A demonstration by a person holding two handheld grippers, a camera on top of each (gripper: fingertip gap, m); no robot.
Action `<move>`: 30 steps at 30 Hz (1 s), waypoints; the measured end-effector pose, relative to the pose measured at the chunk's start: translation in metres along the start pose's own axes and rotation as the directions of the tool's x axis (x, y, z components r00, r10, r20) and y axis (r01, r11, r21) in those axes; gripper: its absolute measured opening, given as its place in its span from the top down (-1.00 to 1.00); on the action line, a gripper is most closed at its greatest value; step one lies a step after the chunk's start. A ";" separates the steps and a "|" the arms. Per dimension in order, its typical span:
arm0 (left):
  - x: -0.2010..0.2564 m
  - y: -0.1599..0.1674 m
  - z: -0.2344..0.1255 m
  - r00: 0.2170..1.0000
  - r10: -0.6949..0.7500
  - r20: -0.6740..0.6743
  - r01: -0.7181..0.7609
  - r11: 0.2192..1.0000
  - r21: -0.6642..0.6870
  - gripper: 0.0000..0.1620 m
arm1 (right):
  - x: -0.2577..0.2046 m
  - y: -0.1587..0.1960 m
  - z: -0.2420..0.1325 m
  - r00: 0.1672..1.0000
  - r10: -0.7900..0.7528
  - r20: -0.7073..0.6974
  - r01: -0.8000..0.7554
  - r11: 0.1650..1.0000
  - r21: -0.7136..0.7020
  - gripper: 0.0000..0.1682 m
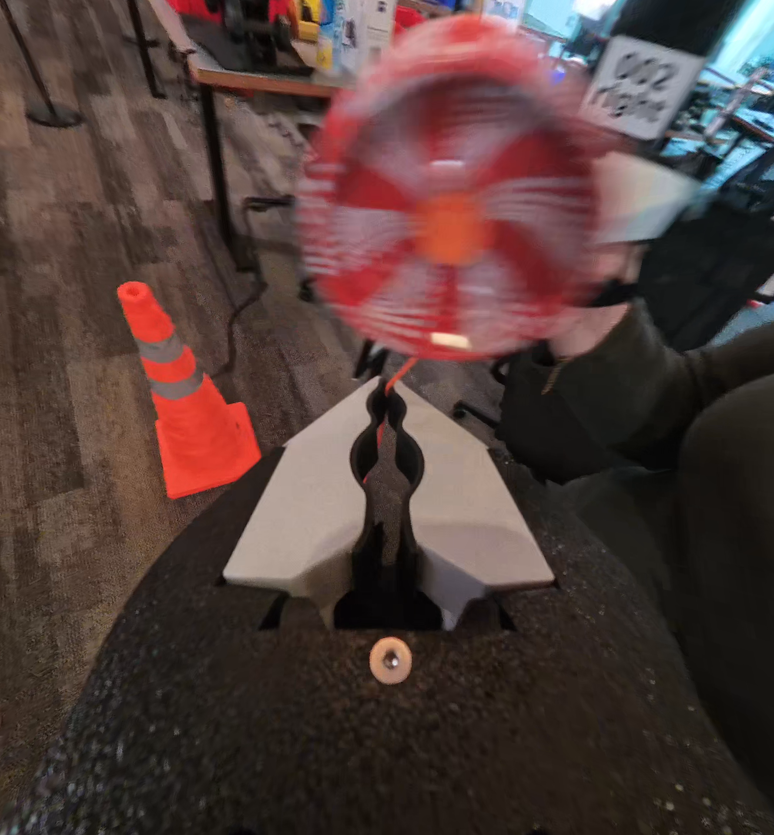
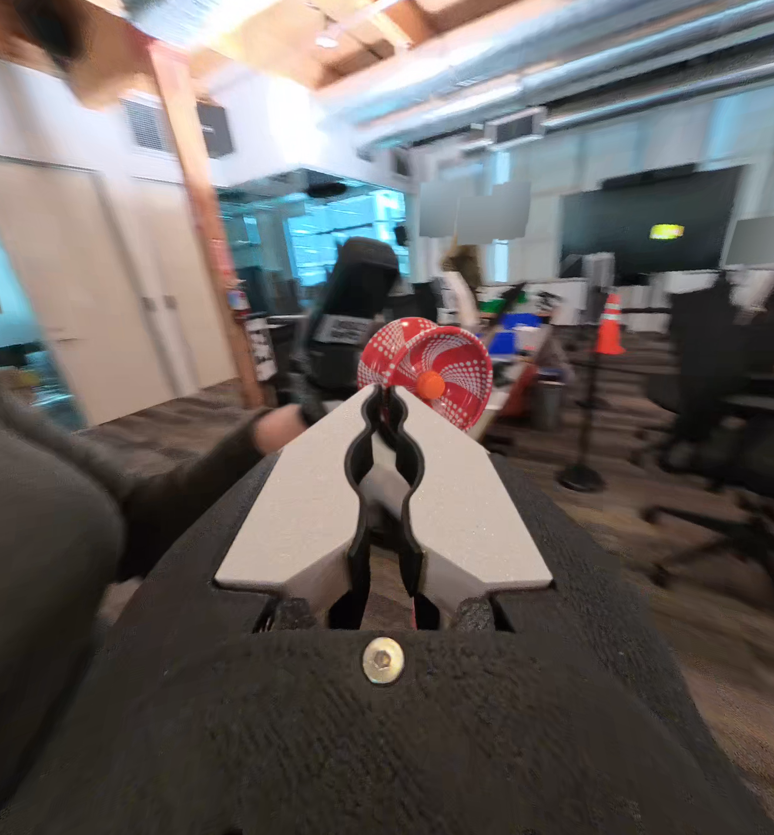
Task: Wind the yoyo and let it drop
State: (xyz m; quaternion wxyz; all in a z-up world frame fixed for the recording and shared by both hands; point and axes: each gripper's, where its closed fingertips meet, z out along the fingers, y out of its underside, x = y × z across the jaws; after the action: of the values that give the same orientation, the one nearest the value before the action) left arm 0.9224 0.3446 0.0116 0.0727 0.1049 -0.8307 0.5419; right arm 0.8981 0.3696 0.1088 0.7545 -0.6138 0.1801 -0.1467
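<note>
A red yoyo with white dots and an orange hub fills the middle of the left wrist view, blurred, just beyond my left gripper. That gripper is shut on the red string, which runs up from its tips to the yoyo. A grey finger of the right gripper shows behind the yoyo. In the right wrist view my right gripper is shut at the yoyo, tips at the groove between its halves. The yoyo is sharp while the room is smeared. The left gripper's black body stands behind it.
An orange traffic cone stands on the carpet to the left, and a cluttered table beyond it. The person's dark sleeves are on the right. In the right wrist view, office chairs, a stanchion and another cone stand to the right. About 10 cm separates my left fingertips from my right.
</note>
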 end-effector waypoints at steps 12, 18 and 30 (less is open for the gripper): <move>0.007 -0.025 -0.027 0.999 -0.035 -0.021 0.038 0.984 0.176 1.00 | 0.036 0.072 -0.017 0.939 -0.308 -0.153 0.206 0.859 -0.469 1.00; 0.001 0.011 0.017 0.999 -0.030 -0.013 0.031 0.996 0.086 1.00 | 0.002 0.021 -0.005 0.997 -0.062 -0.049 0.058 0.995 -0.083 1.00; 0.015 -0.040 -0.041 0.999 0.043 0.002 -0.042 0.983 0.180 1.00 | 0.022 0.072 -0.015 0.962 -0.259 -0.092 0.194 0.877 -0.439 0.99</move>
State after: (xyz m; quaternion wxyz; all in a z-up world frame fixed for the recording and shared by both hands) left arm 0.9183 0.3648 0.0674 0.0521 0.0927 -0.7803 0.6163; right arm 0.9109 0.3609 0.0338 0.5646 -0.7677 0.1899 -0.2363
